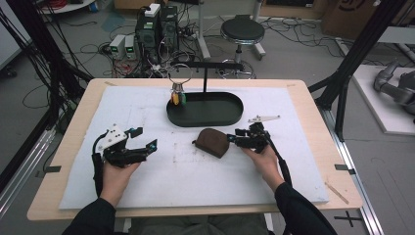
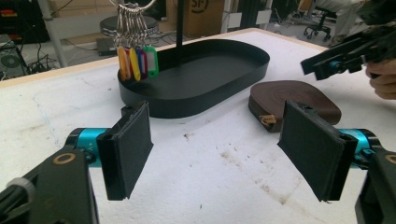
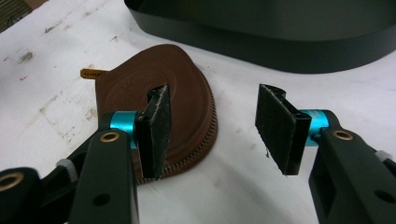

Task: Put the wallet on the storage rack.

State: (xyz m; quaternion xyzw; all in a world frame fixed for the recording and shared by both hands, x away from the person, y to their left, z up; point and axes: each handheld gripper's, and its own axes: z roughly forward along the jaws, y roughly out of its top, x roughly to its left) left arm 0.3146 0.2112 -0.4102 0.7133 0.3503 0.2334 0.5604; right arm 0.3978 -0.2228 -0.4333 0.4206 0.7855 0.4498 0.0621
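White mat on a wooden table, cables and a stool on the floor beyond: the right gripper nears a brown pouch.

The pouch lies flat just in front of the black tray, whose stand carries a key ring. The right gripper's jaws stand apart beside the pouch's edge, nothing pinched. The left gripper hangs well left of the tray, released wide. The pouch looks light, soft leather with a zip; its stitched rim seems the best hold.

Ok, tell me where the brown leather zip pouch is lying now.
In the high view the brown leather zip pouch lies flat on the white mat, just in front of the black oval tray, right beside the right gripper.
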